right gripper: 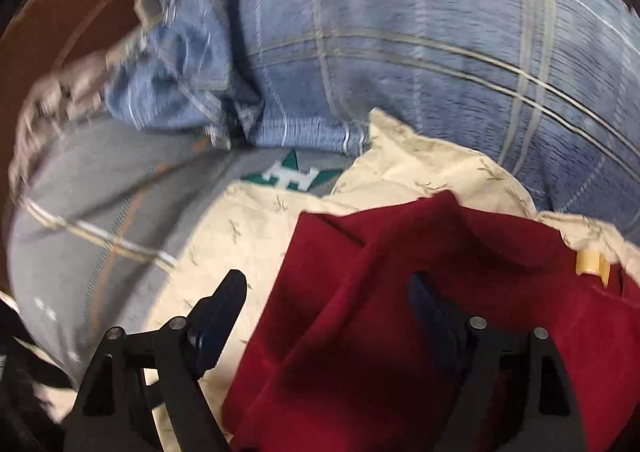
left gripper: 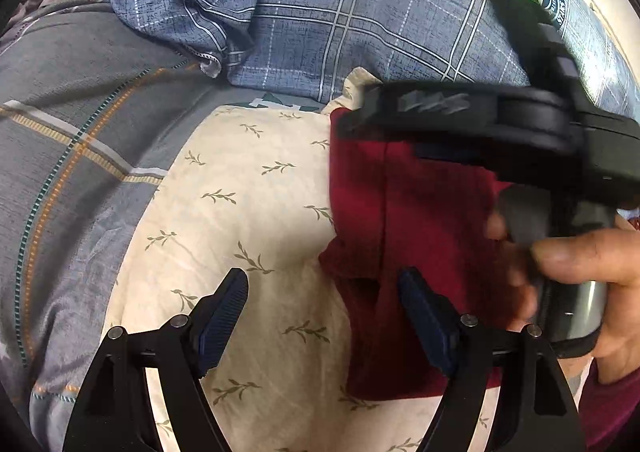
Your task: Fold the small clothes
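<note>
Dark red cloth, a small garment (left gripper: 420,220), lies on the cream leaf-print pillow (left gripper: 248,192) at the right of centre in my left view, and fills the lower right of my right view. It is already doubled over on itself: I see a straight folded edge down its left side and a layered ridge running across it, so at least one fold looks done. It is not yet neat, though; the top layer rumples and a yellowish tag (right gripper: 592,264) shows at the far right edge.

My left gripper (left gripper: 324,296) hangs over the pillow with jaws spread wide, one finger above bare cream fabric, the other above the red cloth, pinching nothing. My right gripper (right gripper: 328,292) also stands wide open above the garment, holding nothing. I judge that a final fold and some smoothing remain. Behind, the blue checked bedding (left gripper: 360,12) lies bunched.
</note>
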`<state>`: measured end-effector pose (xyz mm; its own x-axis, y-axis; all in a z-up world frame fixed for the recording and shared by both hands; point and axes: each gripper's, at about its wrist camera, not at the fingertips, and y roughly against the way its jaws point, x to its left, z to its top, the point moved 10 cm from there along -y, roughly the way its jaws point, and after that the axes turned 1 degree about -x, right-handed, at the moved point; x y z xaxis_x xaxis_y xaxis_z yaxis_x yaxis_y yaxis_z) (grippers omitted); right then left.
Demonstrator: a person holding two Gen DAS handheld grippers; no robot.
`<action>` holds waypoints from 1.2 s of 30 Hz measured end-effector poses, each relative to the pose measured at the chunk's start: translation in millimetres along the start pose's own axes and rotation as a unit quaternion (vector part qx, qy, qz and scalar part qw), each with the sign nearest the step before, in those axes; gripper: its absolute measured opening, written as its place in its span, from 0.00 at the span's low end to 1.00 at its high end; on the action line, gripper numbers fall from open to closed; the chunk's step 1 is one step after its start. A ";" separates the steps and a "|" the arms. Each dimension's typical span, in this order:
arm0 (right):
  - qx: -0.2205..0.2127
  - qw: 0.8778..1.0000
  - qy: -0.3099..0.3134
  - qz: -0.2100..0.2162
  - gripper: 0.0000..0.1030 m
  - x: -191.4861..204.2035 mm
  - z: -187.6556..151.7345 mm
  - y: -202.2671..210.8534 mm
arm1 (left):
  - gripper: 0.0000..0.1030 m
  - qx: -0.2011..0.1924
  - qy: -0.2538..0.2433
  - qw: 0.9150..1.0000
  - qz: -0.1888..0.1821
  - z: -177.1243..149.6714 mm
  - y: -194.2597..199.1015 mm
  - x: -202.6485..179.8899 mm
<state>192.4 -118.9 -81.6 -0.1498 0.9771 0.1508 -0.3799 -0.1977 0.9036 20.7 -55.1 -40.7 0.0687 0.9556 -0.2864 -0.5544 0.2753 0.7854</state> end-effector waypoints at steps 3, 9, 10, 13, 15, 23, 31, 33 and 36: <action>0.020 0.997 0.045 -0.063 0.81 1.2 -6.8 -21.9 | 0.76 0.003 -0.002 1.000 0.001 -0.9 -2.2 0.0; -0.025 0.998 0.046 -0.041 0.15 -4.0 -4.7 2.8 | 0.78 0.007 0.005 1.000 -0.011 2.1 -9.4 -1.8; -0.038 0.998 0.044 -0.032 0.15 -6.0 -4.2 11.9 | 0.79 0.007 0.005 1.000 -0.014 2.7 -11.6 -3.4; -0.064 0.997 0.030 -0.008 0.14 -12.6 -1.2 36.7 | 0.79 0.004 0.006 1.000 -0.022 6.0 -19.5 -10.2; -0.070 0.997 0.013 0.008 0.13 -19.9 -1.2 48.0 | 0.78 -0.001 0.005 1.000 -0.027 8.7 -23.8 -14.8; -0.067 0.995 -0.053 0.056 0.40 -40.1 -4.4 61.6 | 0.29 -0.041 -0.038 0.995 -0.085 12.7 -8.4 -41.4; -0.041 0.995 -0.057 0.065 0.79 -22.6 2.1 47.4 | 0.28 -0.055 -0.064 0.991 -0.103 12.0 3.0 -46.8; -0.005 0.997 -0.047 0.052 0.78 -16.9 -4.7 25.8 | 0.28 -0.058 -0.069 0.990 -0.106 12.2 5.8 -46.6; 0.008 1.000 -0.024 0.010 0.31 -19.9 -14.9 7.2 | 0.29 -0.050 -0.075 0.991 -0.100 12.6 5.0 -44.9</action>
<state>179.0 -141.0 -84.1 -0.1140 0.9756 0.1876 -0.3627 -0.2166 0.9064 25.4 -95.3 -17.0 0.3041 0.8895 -0.3411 -0.5959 0.4570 0.6604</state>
